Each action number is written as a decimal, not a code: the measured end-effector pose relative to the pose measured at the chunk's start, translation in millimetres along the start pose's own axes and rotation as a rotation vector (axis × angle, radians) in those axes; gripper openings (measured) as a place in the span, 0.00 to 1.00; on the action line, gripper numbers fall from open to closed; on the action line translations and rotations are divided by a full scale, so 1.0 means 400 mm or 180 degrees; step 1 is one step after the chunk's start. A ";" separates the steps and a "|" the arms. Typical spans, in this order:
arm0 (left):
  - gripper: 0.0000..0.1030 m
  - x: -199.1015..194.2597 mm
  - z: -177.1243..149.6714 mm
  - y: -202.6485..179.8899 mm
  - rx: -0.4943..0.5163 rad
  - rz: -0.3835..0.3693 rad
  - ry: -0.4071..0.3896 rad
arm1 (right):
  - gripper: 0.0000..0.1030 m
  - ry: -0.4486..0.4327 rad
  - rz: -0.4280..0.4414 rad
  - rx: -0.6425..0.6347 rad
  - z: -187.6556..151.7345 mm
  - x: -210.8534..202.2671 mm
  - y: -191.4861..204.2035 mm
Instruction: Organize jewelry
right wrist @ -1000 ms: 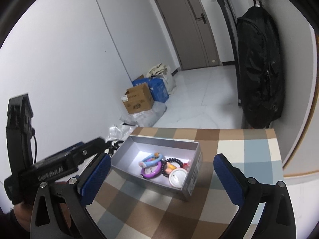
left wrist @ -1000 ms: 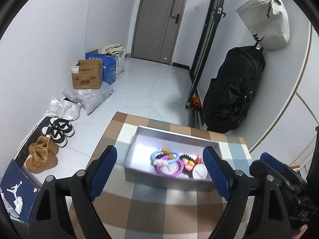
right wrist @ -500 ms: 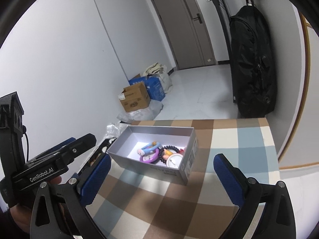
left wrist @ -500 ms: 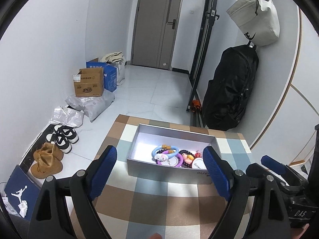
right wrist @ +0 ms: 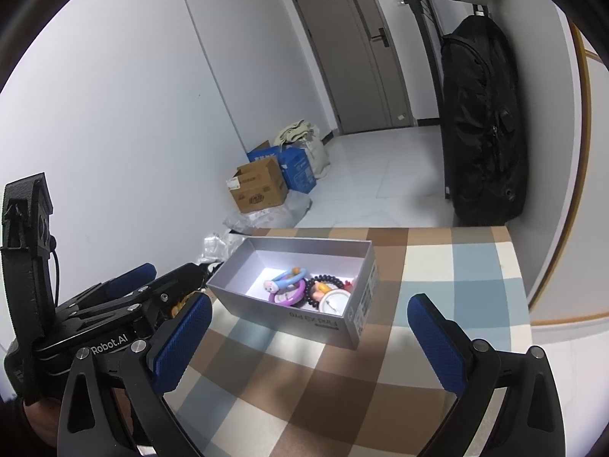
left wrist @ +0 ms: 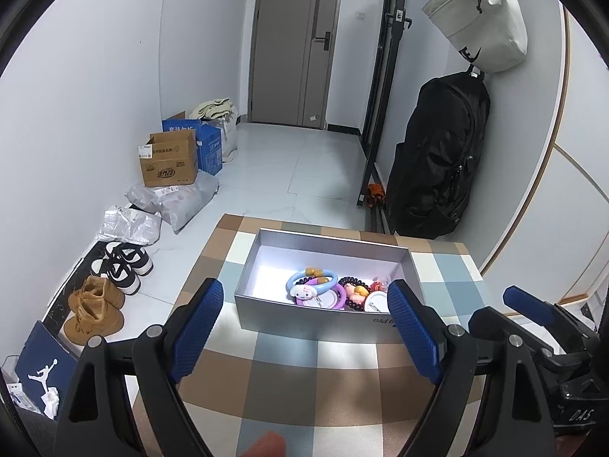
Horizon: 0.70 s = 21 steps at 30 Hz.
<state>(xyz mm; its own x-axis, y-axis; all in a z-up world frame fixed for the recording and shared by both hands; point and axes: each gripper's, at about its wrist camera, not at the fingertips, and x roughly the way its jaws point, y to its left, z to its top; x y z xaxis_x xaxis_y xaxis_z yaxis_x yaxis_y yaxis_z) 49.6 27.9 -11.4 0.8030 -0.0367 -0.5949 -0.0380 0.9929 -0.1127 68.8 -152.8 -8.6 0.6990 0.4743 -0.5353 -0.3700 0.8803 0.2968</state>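
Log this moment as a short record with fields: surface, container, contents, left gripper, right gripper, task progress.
surface: checked tablecloth
container: open grey box, no lid on it, standing on the cloth
contents: blue ring with a white charm, purple ring, dark bead bracelet, round white badge, all bunched at one end of the box
left gripper: open, empty, short of the box
right gripper: open, empty, short of the box
task progress: nothing picked up yet
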 end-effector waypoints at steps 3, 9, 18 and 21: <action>0.82 0.001 -0.001 -0.001 0.0009 0.0008 0.0009 | 1.00 0.0017 -0.0009 0.0007 0.000 0.000 -0.002; 0.82 0.004 -0.002 -0.003 -0.0002 0.0022 0.0032 | 1.00 0.0011 -0.0009 0.0022 0.001 0.000 -0.003; 0.82 0.005 -0.002 -0.009 0.0026 0.0038 0.0029 | 1.00 0.0027 -0.0004 0.0025 -0.001 0.001 -0.003; 0.82 0.004 -0.002 -0.009 0.0024 0.0037 0.0031 | 1.00 0.0037 -0.0011 0.0030 -0.003 0.003 -0.004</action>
<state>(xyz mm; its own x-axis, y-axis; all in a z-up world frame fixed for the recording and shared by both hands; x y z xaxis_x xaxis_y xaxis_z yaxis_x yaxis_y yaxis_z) 50.6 24.0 -12.8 0.7967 -0.0262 -0.6038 -0.0429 0.9941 -0.0998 69.4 -153.6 -10.4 0.6930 0.4714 -0.5454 -0.3617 0.8819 0.3025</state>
